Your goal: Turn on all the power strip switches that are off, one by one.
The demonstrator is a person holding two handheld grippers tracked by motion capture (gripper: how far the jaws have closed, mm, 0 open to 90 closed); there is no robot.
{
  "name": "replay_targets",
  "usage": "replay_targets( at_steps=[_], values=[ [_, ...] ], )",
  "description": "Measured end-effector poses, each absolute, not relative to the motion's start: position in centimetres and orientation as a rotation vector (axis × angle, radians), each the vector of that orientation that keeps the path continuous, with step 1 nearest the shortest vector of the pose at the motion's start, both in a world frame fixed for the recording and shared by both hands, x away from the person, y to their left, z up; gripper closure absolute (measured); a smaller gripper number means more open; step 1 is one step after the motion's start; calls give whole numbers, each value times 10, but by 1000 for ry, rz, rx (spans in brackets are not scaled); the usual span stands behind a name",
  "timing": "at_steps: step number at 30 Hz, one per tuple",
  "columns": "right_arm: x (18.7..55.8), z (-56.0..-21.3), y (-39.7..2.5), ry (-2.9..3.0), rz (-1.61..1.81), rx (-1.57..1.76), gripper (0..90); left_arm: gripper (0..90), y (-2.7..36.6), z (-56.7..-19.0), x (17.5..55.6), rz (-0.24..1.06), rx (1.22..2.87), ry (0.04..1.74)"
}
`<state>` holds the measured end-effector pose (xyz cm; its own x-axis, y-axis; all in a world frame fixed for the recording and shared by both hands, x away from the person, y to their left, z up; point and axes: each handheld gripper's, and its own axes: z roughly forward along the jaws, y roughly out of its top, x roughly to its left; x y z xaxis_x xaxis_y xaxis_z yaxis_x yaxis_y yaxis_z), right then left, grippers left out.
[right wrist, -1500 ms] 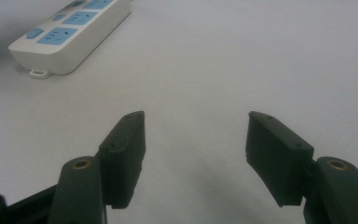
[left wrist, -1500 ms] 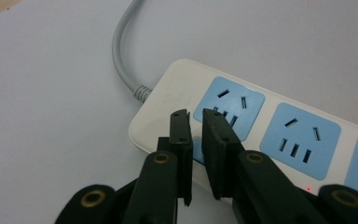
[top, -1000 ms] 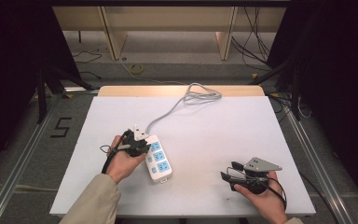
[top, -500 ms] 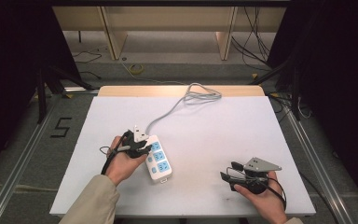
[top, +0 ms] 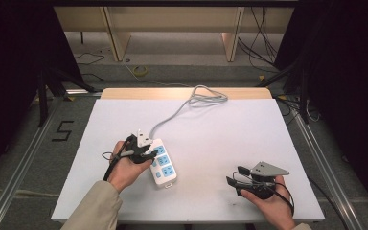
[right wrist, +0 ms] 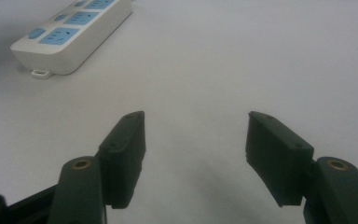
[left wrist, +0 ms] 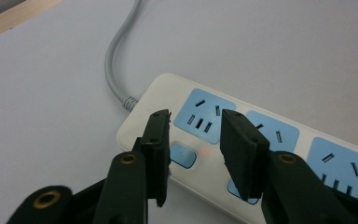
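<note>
the white power strip (top: 162, 162) lies left of centre in the high view, on the white tabletop (top: 220, 139), its grey cable (top: 191, 103) running toward the upper middle of the frame and looping near the far wooden edge. in the left gripper view its blue sockets (left wrist: 204, 115) and a blue rocker switch (left wrist: 182, 155) sit at mid-frame, with a faint red indicator light (left wrist: 206, 151) just beside the switch.

the left gripper (left wrist: 193, 154) hovers right over that switch end, jaws released with a moderate gap, holding nothing; the switch shows just inside the left jaw. whether either jaw tip touches the strip's casing i cannot tell.

the main risk, as i judge it: the strip is light and loose on a smooth surface, so a slanted push on the switch would likely slide or swivel it rather than click the rocker. the broad jaw tip could also land on the casing or the neighbouring socket and miss the switch, or catch the rocker's edge and only half-tip it. if the jaws close instead, they may pinch the strip's rim and lift one end.

the right gripper (right wrist: 193, 158) rests well apart at the lower right of the high view, jaws spread wide and empty, so nothing braces the strip against such a shove. the stiff cable may also tug the strip back.
</note>
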<state>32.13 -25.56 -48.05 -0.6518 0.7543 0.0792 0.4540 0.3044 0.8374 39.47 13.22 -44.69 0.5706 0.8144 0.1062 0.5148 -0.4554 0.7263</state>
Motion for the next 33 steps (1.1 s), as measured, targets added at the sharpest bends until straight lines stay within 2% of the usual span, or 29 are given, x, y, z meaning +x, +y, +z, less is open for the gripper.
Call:
replay_targets(
  at_steps=[8,17,19,33],
  values=[
    [321,-480,-256,2247,1279,1087,387,550,132,-445,393,556,2123,1073],
    [321,-480,-256,2243,1280,1087,387,397,129,-443,390,594,2131,1035],
    [321,-480,-256,2243,1281,1088,387,328,127,-442,389,577,2159,1035],
    [321,-480,-256,2241,1283,1086,387,254,122,-441,382,533,2159,1027]
  ],
)
